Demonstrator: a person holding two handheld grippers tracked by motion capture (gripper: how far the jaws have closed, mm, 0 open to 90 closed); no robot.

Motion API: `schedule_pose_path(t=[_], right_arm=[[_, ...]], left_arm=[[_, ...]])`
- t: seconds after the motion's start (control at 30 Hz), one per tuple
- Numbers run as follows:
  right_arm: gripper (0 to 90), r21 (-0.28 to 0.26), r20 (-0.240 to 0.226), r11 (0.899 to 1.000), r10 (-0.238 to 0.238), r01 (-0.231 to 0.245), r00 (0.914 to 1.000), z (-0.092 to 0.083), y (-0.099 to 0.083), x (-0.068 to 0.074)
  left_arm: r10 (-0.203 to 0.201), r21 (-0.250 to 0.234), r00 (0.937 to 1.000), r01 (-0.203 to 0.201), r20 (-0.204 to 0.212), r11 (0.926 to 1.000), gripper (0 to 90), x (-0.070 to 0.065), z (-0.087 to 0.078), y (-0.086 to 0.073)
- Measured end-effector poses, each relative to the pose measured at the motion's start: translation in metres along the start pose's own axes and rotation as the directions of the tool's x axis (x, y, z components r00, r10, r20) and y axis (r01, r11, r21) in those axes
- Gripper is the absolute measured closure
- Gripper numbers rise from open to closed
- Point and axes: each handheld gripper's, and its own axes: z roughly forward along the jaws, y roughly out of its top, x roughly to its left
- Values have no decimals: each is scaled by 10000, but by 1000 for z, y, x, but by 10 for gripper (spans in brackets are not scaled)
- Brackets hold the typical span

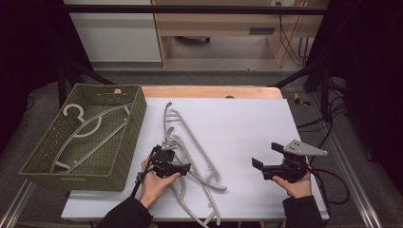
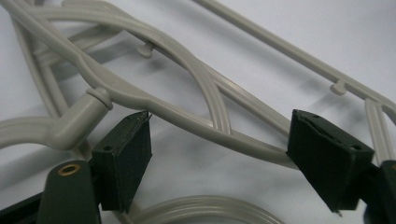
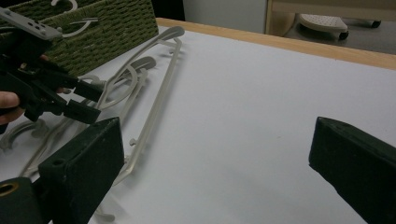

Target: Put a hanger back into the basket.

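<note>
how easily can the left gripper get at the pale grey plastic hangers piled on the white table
Probably yes: the left gripper sits right over the pale grey plastic hangers, jaws open, one hanger arm lying between its pads, nothing in the way.

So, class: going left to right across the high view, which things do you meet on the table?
Basket → left gripper → hangers → right gripper.

Lab, black frame (image 1: 190,9), trailing cables (image 1: 292,45)
</note>
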Motion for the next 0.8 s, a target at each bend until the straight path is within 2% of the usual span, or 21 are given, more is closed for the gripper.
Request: schedule_pose_path(t=[0.07,0.1,0.17,0.2,0.23,0.33,0.4,0.5,0.53,0.67,0.8], right_arm=[[36,-6,-1,10000,-4,4,10000,0,0,0],[36,11,4,10000,-47,47,10000,-1,0,0],[36,13,-5,10000,-70,70,10000,-1,0,-1],[36,-26,16,10000,-39,39,10000,-2,0,-1],[36,-60,25,10000,-20,20,10000,-2,0,-1],[36,-49,8,10000,-7,7,10000,-2,0,0],[36,-41,33,10000,-22,22,10000,-2,0,0],[36,-54,13,10000,-26,26,10000,-2,1,0],[36,-67,17,10000,-30,30,10000,-2,1,-1],[37,-61,16,10000,-34,34,10000,-2,1,-1],[37,-56,6,10000,-31,31,10000,-2,1,-1]], left_arm=[[-206,240,9993,199,296,9995,213,0,7,0],[-185,432,9993,170,337,9989,211,1,9,0],[-150,425,9996,140,246,9990,217,0,9,-1],[-159,396,9997,151,201,9991,245,1,7,0],[-174,324,9998,169,140,9993,313,2,7,0],[-139,318,9999,137,84,9994,358,4,3,0],[-133,377,9998,128,128,9992,428,5,3,0],[117,417,9998,-110,-153,9991,502,6,1,-1],[158,430,9998,-151,-151,9990,572,6,1,-1],[220,645,9997,-222,41,9977,635,6,1,0],[217,684,9998,-216,-5,9974,638,4,2,0]])
